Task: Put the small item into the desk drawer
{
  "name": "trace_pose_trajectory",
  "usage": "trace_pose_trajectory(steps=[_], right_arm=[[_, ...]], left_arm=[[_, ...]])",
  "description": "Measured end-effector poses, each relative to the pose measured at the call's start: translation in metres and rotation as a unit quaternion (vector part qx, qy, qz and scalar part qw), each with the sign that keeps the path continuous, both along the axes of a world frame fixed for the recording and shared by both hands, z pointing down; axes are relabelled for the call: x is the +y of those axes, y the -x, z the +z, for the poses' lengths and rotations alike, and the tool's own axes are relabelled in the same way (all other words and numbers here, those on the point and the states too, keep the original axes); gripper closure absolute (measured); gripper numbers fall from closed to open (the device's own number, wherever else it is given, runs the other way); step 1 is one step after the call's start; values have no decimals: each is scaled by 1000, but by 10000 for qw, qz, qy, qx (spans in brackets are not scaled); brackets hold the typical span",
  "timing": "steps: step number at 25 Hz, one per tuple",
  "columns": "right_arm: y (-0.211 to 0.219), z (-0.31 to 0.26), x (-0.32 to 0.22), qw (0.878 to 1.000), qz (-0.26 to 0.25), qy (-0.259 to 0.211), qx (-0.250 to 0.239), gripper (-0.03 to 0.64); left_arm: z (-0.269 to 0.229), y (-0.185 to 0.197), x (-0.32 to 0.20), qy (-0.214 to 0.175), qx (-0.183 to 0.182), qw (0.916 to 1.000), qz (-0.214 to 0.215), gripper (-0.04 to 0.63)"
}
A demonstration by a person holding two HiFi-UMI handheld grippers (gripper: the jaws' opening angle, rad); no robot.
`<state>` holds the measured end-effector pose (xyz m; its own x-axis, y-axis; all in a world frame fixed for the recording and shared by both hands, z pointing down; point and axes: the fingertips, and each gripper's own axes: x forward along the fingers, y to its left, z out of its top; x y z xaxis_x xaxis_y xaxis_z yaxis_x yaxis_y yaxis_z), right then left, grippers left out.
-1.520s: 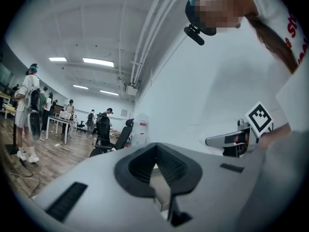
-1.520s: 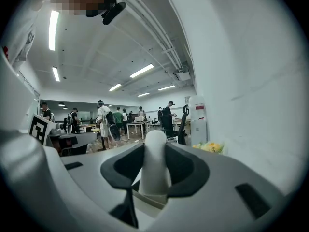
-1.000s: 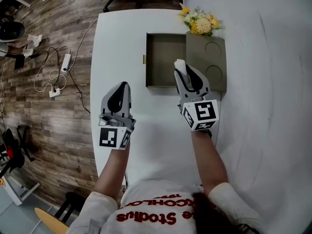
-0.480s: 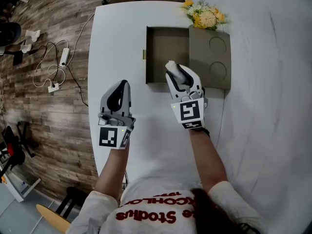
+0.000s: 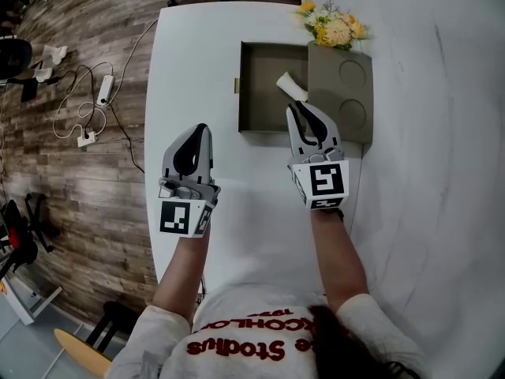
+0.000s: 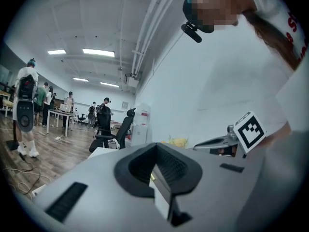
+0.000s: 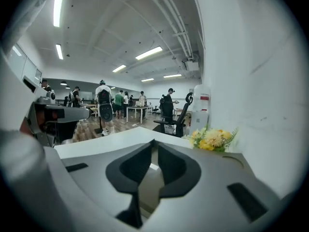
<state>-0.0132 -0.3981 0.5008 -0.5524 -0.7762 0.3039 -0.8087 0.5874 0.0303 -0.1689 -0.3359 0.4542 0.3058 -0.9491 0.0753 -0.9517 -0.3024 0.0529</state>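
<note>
- Red lettering is printed on the white shirt [image 5: 260, 322] and is seen upside down; one word appears to read "Stodius", and the other line is partly hidden.
- Black-and-white square markers are carried on the cubes of the left gripper [image 5: 201, 130] and the right gripper [image 5: 301, 109].
- A red label [image 7: 204, 98] on a white cabinet [image 7: 200, 115] is too small to be read.

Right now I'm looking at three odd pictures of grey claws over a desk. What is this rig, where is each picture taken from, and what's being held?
There is no robot here: a person holds a two-jaw tool in each hand. The top-down picture comes from a camera on their head. The other two come from cameras riding on each tool, looking along its jaws. On the white desk stands a grey-green box with its drawer pulled open and flowers beside it. A small white item lies in the drawer. The right gripper has just been closing its jaws, which are nearly together with nothing between them. The left gripper is shut and empty.
</note>
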Motion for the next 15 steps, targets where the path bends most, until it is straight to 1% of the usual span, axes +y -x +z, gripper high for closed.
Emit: trace_pose_trajectory(steps=[3, 8, 15], right_arm=[[-8, -22, 3, 9995, 123, -167, -239, 592], [-19, -63, 17, 9975, 183, -382, -569, 597], [-35, -117, 51, 9938, 286, -768, -748, 598]], left_arm=[[-8, -3, 3, -82, 18, 10000, 23, 589], [-31, -6, 13, -269, 27, 9996, 14, 589], [-68, -14, 39, -533, 32, 9986, 48, 589]])
